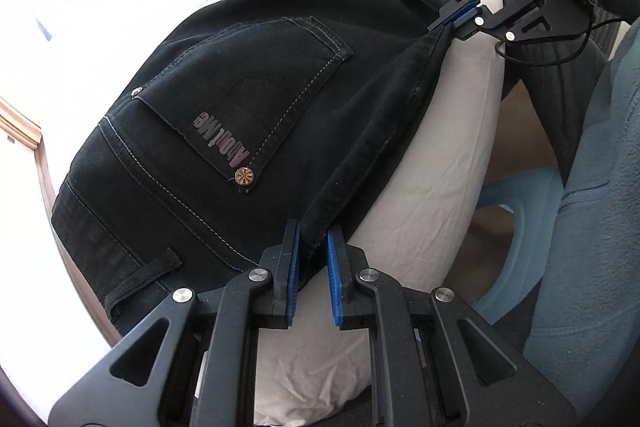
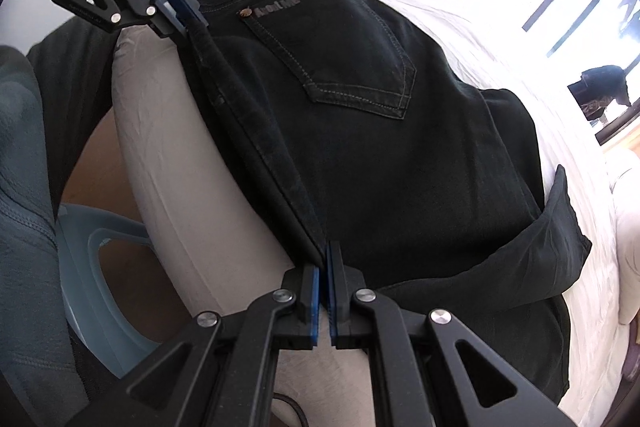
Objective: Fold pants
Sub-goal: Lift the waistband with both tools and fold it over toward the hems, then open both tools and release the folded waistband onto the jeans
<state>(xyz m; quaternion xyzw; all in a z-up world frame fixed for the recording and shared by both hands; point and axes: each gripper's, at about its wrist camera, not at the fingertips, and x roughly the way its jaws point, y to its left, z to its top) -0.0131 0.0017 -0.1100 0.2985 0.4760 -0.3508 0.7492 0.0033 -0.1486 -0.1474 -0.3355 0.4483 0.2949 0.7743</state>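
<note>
Two tools clamp same near edge of black pants (image 1: 256, 115), lying seat-up on white bed (image 1: 60, 75) with back pocket (image 1: 256, 99) showing. Left tool (image 1: 313, 251): blue pads pinch lifted fold of pants edge near waistband. Right tool (image 2: 323, 267): pads clenched on seam farther along toward legs. Edge pulled taut between both, raised above grey mattress side (image 2: 168, 131). Blue plastic chair (image 2: 92, 267) beside bed.

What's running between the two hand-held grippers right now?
A taut folded edge of the black pants spans from the left hand-held gripper to the right hand-held gripper, above the grey mattress edge. Both wrist views show it.
</note>
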